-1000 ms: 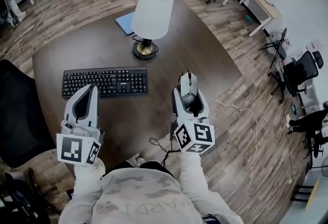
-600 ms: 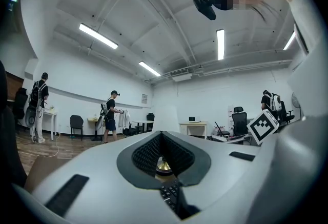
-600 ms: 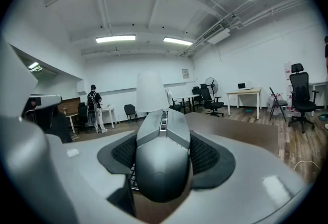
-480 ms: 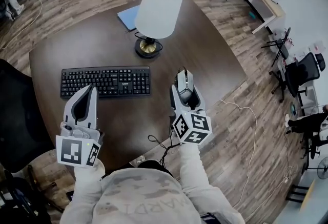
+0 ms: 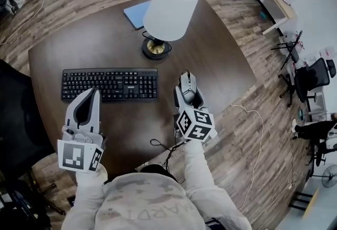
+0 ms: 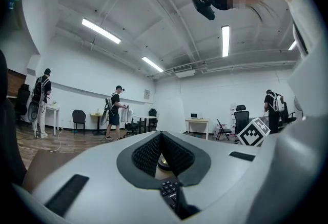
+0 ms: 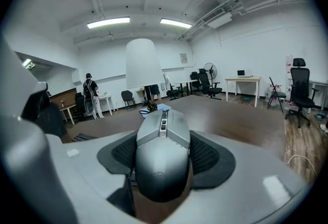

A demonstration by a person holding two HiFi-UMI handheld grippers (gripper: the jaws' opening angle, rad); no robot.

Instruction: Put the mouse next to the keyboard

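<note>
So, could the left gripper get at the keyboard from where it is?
Probably yes: the left gripper holds nothing, and its tips hang over the near edge of the keyboard, with nothing in between.

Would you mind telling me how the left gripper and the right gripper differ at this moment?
The right gripper is shut on the grey mouse, whereas the left gripper is shut with nothing between its jaws. The right gripper sits beyond the right end of the keyboard, while the left gripper sits in front of the keyboard's left half. Both are over the dark table with their jaws pointing forward.
</note>
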